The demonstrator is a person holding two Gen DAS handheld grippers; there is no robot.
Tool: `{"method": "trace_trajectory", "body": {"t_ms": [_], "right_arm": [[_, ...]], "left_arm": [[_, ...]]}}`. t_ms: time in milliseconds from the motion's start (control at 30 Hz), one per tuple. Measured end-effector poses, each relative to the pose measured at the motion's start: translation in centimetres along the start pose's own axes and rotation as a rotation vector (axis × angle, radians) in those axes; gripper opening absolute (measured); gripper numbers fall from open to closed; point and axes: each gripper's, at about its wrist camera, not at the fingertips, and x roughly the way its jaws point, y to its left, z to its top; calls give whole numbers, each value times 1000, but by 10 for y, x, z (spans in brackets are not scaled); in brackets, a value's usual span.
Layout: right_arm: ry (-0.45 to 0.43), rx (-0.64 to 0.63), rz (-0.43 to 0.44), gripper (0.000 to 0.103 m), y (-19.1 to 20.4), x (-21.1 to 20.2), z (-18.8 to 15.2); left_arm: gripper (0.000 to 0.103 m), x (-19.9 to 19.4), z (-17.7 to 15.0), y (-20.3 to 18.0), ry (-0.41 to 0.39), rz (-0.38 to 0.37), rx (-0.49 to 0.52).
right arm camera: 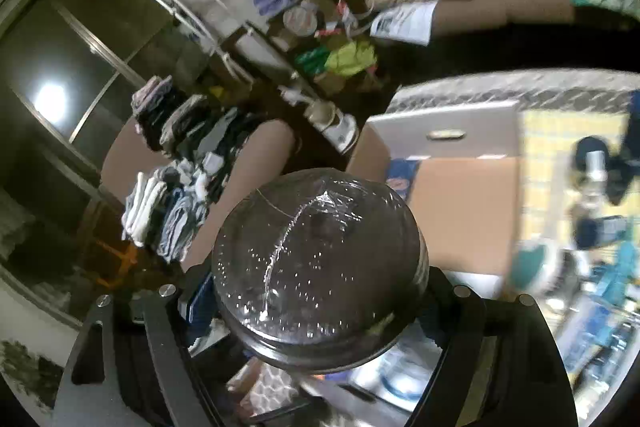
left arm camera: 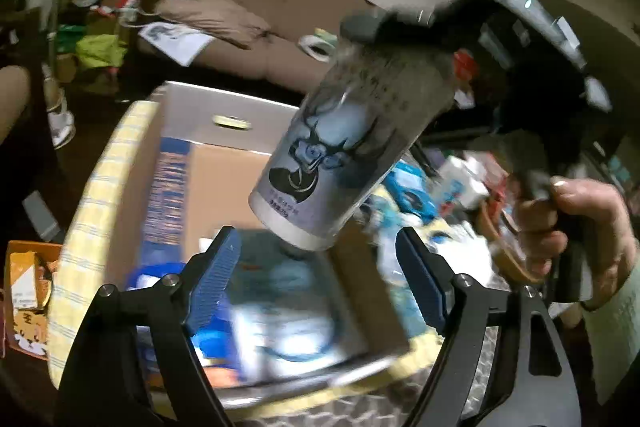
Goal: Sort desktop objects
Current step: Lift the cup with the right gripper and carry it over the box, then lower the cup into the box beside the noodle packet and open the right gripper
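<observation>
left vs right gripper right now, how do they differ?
The left gripper is open with nothing between its blue pads; the right gripper is shut on a tall cup with a clear dome lid. The left gripper sits low, nearest the cardboard box; the right gripper hangs higher, cup tilted over that box. Both are black, hand-held, and aimed at the box.

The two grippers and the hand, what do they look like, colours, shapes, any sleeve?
The left gripper has black angular linkage arms with silver pivot bolts and blue ribbed pads. The right gripper is the same black frame with silver bolts and blue pads. The right hand shows a pale sleeve cuff.
</observation>
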Motion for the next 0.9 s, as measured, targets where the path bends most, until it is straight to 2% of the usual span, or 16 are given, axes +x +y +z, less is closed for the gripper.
{"method": "trace_trajectory", "body": {"t_ms": [133,267,333,400,600,733,900], "right_arm": [[71,-5,-15,83,-6,63,11],[146,-5,-33,83,-18,112,12],[199,-12,-43,83,-27,133,11],[254,-7,-30,83,-33,149,8],[423,52,-26,83,-59,209,6],[427,126,22,85,-74,233,11],[437,196,107,91,-92,241,12]], "left_arm": [[77,-12,2,57,-45,29,-110],[77,-8,6,87,-13,49,-122],[77,-3,8,93,4,49,-121],[78,4,9,97,20,17,-131],[77,28,2,103,106,36,-133],[78,28,-1,98,116,54,-116],[78,30,-1,97,117,56,-128]]}}
